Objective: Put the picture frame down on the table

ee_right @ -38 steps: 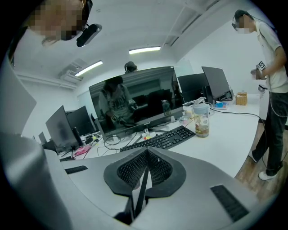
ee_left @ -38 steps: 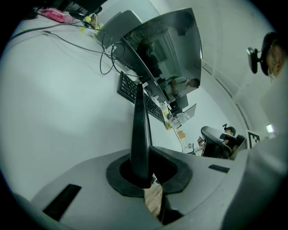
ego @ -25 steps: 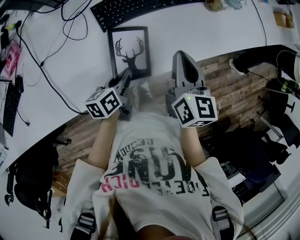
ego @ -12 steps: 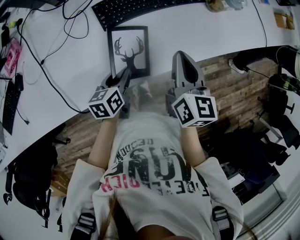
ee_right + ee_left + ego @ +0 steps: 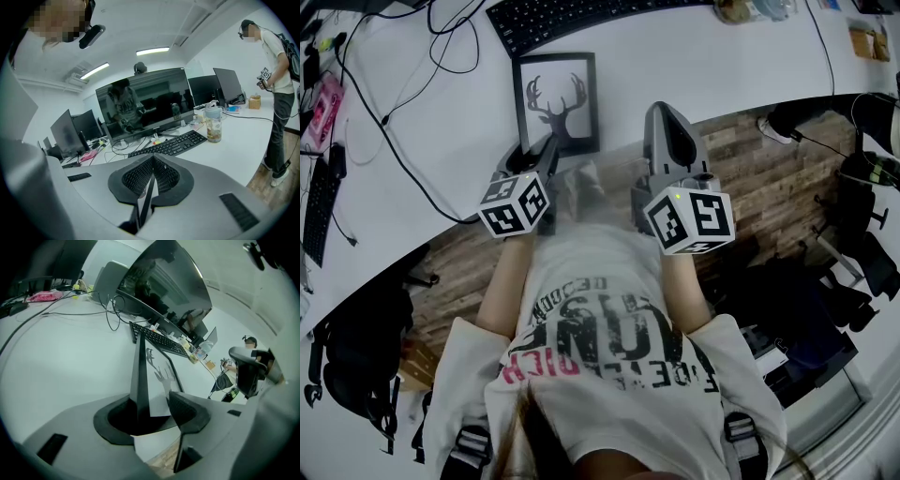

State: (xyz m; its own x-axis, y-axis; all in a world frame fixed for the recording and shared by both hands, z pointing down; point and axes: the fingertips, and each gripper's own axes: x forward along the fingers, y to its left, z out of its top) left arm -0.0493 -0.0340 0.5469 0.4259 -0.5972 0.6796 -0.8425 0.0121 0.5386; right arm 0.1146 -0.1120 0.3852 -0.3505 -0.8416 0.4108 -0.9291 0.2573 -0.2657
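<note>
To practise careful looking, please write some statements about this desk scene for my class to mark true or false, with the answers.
1. The picture frame lies on the white table. True.
2. The left tongs clamp the frame. False: their jaws have just been opening, and the frame's edge sits between them without being pressed.
3. The right tongs are shut and empty. True.
4. The frame shows a flower. False: it shows a deer's head with antlers.
5. A keyboard lies beyond the frame. True.
</note>
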